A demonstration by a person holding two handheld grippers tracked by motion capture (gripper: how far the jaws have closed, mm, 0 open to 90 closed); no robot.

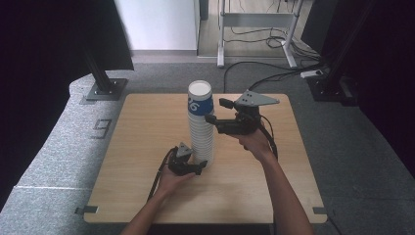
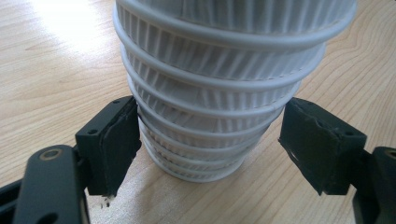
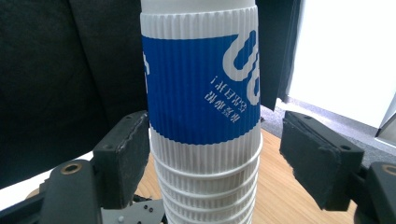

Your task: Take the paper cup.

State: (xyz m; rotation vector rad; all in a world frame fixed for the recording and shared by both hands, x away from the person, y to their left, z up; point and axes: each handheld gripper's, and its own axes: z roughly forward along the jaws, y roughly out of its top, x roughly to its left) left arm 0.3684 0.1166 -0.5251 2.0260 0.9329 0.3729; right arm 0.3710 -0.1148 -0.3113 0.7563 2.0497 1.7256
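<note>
A tall stack of upturned white ribbed paper cups (image 1: 201,134) stands mid-table; its top cup (image 1: 200,100) carries a blue band with white print. My left gripper (image 1: 199,168) sits low at the stack's base (image 2: 205,140), open, with one jaw on each side; the left pad (image 2: 116,144) is at the cups' wall and the right pad (image 2: 317,144) stands off it. My right gripper (image 1: 211,118) is held high beside the blue-banded cup (image 3: 201,93), open, straddling that cup's lower white part; its right pad (image 3: 317,158) is apart from the cup.
The wooden table (image 1: 142,147) has bare room all round the stack. Grey carpet surrounds it, with black stand bases (image 1: 105,88) at the back left and right, cables (image 1: 264,73) behind, and a white desk frame (image 1: 254,29) farther back.
</note>
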